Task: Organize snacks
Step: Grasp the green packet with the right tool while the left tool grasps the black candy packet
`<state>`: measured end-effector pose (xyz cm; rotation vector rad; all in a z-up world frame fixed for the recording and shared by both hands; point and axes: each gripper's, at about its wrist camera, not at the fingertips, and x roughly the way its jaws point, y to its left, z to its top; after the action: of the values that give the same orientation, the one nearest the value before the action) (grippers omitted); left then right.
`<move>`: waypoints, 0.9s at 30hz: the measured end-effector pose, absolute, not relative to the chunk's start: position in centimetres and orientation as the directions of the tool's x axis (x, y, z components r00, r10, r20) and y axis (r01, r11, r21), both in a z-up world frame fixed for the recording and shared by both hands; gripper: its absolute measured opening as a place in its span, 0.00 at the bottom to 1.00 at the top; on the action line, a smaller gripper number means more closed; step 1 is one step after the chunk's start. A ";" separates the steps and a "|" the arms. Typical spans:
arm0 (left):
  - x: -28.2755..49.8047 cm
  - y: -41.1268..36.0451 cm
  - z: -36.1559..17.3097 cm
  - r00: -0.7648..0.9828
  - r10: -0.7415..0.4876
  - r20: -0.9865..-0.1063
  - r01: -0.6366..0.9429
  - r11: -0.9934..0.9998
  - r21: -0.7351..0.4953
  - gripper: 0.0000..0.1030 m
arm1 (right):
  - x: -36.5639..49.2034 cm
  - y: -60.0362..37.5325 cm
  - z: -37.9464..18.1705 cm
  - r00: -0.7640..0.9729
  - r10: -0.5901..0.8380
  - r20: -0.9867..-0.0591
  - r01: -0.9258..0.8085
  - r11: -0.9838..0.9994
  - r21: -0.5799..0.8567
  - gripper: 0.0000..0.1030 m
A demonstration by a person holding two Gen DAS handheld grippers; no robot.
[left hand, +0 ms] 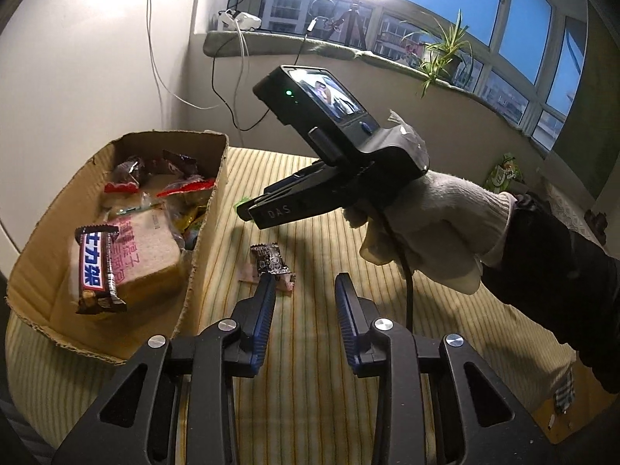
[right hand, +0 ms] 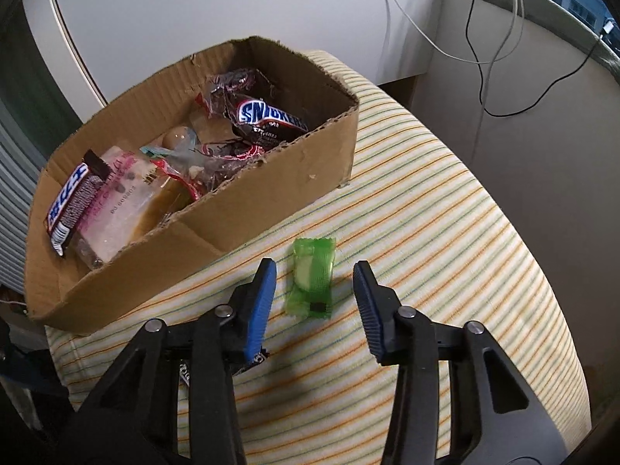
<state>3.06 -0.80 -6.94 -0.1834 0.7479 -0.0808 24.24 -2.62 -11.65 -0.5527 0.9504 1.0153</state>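
Observation:
A cardboard box (left hand: pixel 201 232) (right hand: pixel 310 170) sits on the striped tablecloth, holding several snacks: Snickers bars (left hand: pixel 95 267) (right hand: pixel 267 116) and wrapped bread (left hand: pixel 147 255). My left gripper (left hand: pixel 304 283) is open and empty, just right of a small black candy (left hand: pixel 269 259) that lies on a pinkish wrapper. My right gripper (right hand: pixel 316 267) is open, its fingers on either side of a green wrapped snack (right hand: pixel 312 277) lying on the cloth. In the left wrist view the right gripper body (left hand: pixel 310 190) hovers beyond the candy, held by a gloved hand.
The striped table (right hand: pixel 445 232) drops off at the right and far edges. Cables hang along the wall (right hand: pixel 484 38). A windowsill with a plant (left hand: pixel 445 54) and a tripod stands behind. A green packet (left hand: pixel 503 172) lies at the far right.

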 end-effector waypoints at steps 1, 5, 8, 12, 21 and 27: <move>3.1 -0.8 -7.0 0.729 -0.138 -0.670 0.007 0.981 -0.195 0.29 | 24.2 -2.5 -11.7 0.200 0.457 -0.867 -0.895 0.446 0.028 0.39; 3.5 -0.7 -7.4 0.724 -0.136 -0.677 0.001 0.981 -0.195 0.27 | 24.2 -2.2 -12.3 0.203 0.444 -0.873 -0.898 0.439 0.014 0.33; 3.9 -0.7 -7.6 0.717 -0.136 -0.683 0.002 0.981 -0.193 0.27 | 24.3 -2.5 -12.4 0.219 0.430 -0.876 -0.897 0.442 -0.007 0.22; 4.8 -1.1 -8.0 0.712 -0.128 -0.690 0.003 0.984 -0.179 0.27 | 24.4 -3.8 -12.4 0.212 0.436 -0.875 -0.898 0.439 0.001 0.22; 7.9 -3.0 -9.8 0.680 -0.050 -0.731 -0.016 0.996 -0.083 0.27 | 25.2 -9.2 -12.0 0.219 0.437 -0.873 -0.873 0.488 0.025 0.22; 9.8 -3.9 -10.8 0.669 0.054 -0.741 -0.052 0.998 0.025 0.27 | 25.4 -12.8 -12.0 0.233 0.443 -0.866 -0.856 0.515 0.033 0.22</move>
<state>9.77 -3.90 -10.75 0.0018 0.8359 0.0599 25.36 -12.81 -11.98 -0.5109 0.9665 0.9469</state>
